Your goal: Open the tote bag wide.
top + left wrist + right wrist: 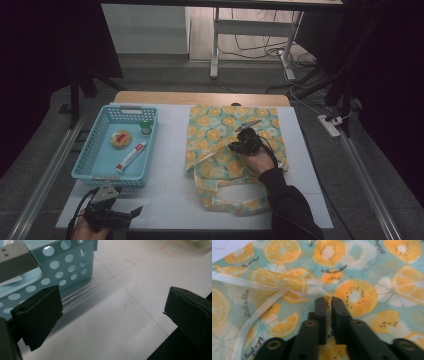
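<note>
A fabric bag (220, 130) printed with orange and kiwi slices lies flat on the white mat, its handles trailing toward the near edge. My right gripper (234, 146) rests on the bag's middle. In the right gripper view its jaws (328, 302) stand almost together, with a raised fold of the bag (362, 272) pinched between them beside a pale handle strap (249, 322). My left gripper (134, 215) sits low at the near left corner of the mat. It is wide open (112, 312) with nothing between its fingers, just in front of the blue basket (70, 267).
The blue perforated basket (87, 155) stands at the left and holds a round orange item (121, 138), a red-and-white tube (131, 156) and a small green-capped bottle (146, 126). White mat (170, 150) lies bare between basket and bag. Table legs and cables stand beyond.
</note>
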`<action>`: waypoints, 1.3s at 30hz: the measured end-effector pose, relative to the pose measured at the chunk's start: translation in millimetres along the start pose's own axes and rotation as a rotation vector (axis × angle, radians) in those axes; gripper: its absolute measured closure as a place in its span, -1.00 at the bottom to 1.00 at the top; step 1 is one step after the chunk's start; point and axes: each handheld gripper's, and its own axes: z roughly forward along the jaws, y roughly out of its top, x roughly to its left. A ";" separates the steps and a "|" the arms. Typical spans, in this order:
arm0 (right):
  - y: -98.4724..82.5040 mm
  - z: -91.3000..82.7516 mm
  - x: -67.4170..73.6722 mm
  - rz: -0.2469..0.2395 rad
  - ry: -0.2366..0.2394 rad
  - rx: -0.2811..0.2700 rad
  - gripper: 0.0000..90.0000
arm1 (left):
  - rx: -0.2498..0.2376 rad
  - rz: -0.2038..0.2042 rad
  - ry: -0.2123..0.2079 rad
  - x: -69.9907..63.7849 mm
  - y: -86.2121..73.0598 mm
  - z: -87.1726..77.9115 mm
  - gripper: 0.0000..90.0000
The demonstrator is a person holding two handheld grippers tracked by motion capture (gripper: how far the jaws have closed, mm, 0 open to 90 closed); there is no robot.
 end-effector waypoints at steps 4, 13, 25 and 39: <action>5.8 -15.0 3.3 0.016 0.021 -0.044 0.36 | 0.001 0.000 0.000 0.0 0.1 0.1 -0.96; 8.3 -45.9 22.8 0.008 0.043 -0.105 -0.20 | 0.003 0.000 0.003 -0.3 0.2 0.3 -0.95; -4.0 -60.7 58.1 -0.049 0.103 -0.061 -0.73 | 0.006 0.001 0.005 -0.4 0.3 0.4 -0.95; -30.6 -33.7 71.3 -0.078 0.083 0.034 -0.84 | 0.006 0.003 0.005 -0.6 0.3 0.4 -0.95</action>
